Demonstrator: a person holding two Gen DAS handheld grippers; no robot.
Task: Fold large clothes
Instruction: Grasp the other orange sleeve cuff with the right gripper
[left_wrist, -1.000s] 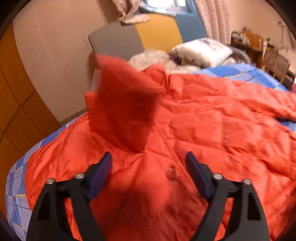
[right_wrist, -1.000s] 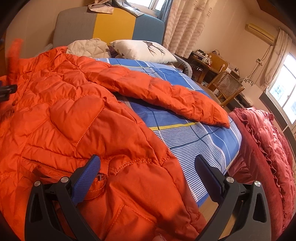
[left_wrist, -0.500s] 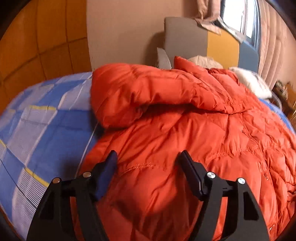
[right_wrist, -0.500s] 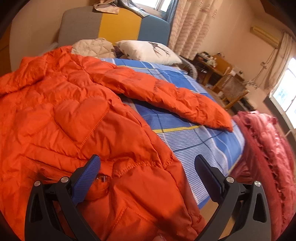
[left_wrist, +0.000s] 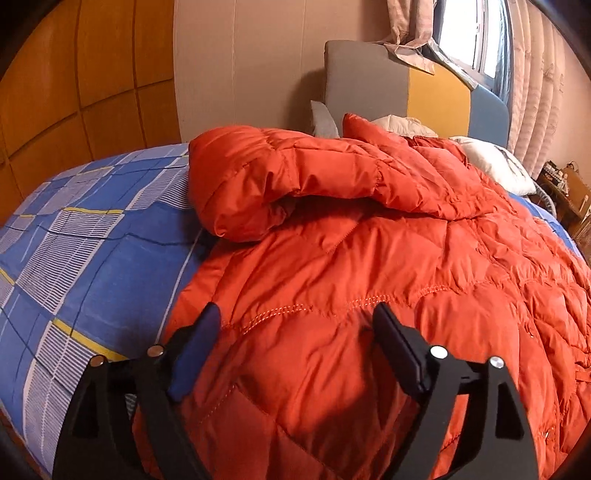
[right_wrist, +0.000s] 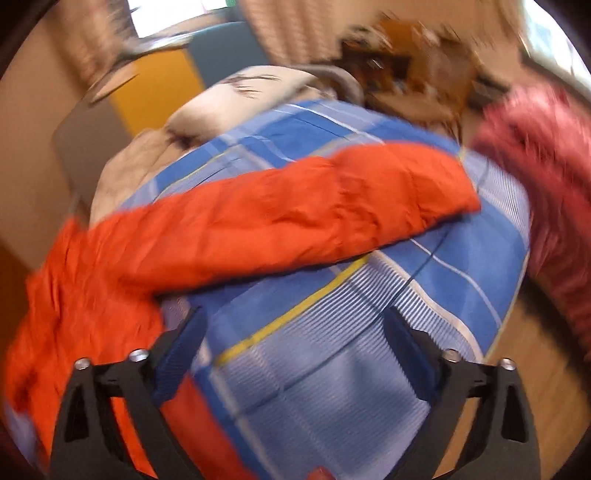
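A large orange puffer jacket (left_wrist: 369, 251) lies spread on a bed with a blue checked sheet (left_wrist: 92, 240). One sleeve (left_wrist: 295, 173) lies folded across the jacket's upper part. My left gripper (left_wrist: 295, 314) hovers over the jacket's near left edge. Its jaws are opening, with jacket fabric below them and the pads pressing nothing. The right wrist view is blurred. There the other sleeve (right_wrist: 295, 214) stretches out across the sheet (right_wrist: 332, 369). My right gripper (right_wrist: 295, 317) is over bare sheet just below that sleeve. Its jaws are closing with nothing gripped between them.
A grey, yellow and blue headboard (left_wrist: 369, 85) and a white pillow (left_wrist: 495, 166) stand at the bed's far end. Wood wall panels (left_wrist: 74, 74) line the left. A dark red quilt (right_wrist: 546, 166) hangs off the right, above wooden floor (right_wrist: 535, 369).
The left gripper let go of the sleeve, which now lies folded over the jacket, and moved to the jacket's left edge. The right gripper swung off the jacket body to the sheet below the other sleeve.
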